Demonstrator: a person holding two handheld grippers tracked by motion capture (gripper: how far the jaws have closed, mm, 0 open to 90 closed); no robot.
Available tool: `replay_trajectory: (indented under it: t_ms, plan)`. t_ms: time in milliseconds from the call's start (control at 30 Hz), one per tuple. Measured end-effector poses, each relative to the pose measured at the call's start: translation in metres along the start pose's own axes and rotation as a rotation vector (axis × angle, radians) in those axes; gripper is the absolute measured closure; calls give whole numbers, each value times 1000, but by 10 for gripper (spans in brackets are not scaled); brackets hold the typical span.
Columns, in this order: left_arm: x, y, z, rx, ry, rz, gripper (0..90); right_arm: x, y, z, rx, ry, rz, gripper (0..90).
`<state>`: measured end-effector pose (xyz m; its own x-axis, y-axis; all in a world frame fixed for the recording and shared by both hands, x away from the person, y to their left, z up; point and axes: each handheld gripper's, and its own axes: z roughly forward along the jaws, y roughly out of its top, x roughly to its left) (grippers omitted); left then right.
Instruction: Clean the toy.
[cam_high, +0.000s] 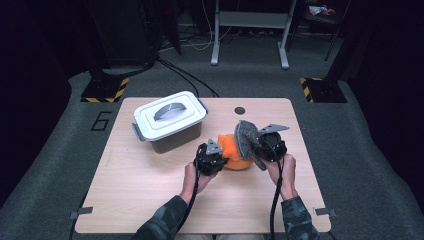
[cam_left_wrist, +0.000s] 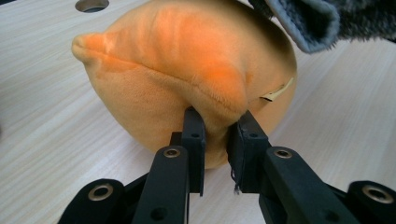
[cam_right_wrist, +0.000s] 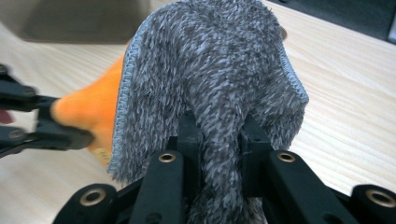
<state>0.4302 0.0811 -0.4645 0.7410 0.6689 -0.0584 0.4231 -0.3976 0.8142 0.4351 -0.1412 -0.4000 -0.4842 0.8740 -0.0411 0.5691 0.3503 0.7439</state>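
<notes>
An orange plush toy (cam_high: 235, 152) lies on the wooden table (cam_high: 150, 190), right of centre. My left gripper (cam_high: 223, 161) comes at it from the left; in the left gripper view its jaws pinch a fold of the orange plush (cam_left_wrist: 187, 70), left gripper (cam_left_wrist: 217, 126) shut on it. A grey fuzzy cloth (cam_high: 246, 137) drapes over the toy's right side. My right gripper (cam_high: 260, 145) is shut on that cloth: in the right gripper view the grey cloth (cam_right_wrist: 210, 70) bunches between the jaws of the right gripper (cam_right_wrist: 219, 128), with the orange plush (cam_right_wrist: 93, 107) behind it.
A grey lidded storage box (cam_high: 170, 120) with a handle stands at the table's back left, close to the toy. A small round hole (cam_high: 239, 110) marks the tabletop at the back. The near half of the table is bare wood.
</notes>
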Motion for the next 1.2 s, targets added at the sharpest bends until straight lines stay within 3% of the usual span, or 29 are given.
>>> replay_trajectory:
  t_ms: [200,333,433,467,800,1033,1200]
  plan:
    - [-3,7,-8,10,-44,-38,774,20,6,-11,-24,52,-51,745]
    - [-4,6,-7,20,-42,-35,773,35,6,3,11,38,-78,745]
    - [-1,4,-4,22,-35,-50,771,38,4,15,17,29,-109,745]
    - [0,3,-4,27,-36,-50,770,38,4,16,22,27,-98,745]
    - [7,-1,-3,18,-33,-87,768,34,0,19,30,18,-93,746]
    - [10,-3,-2,12,-34,-97,768,20,-11,18,45,-1,-52,746]
    - [12,-5,-2,9,-30,-112,768,2,-22,22,67,-21,-14,745]
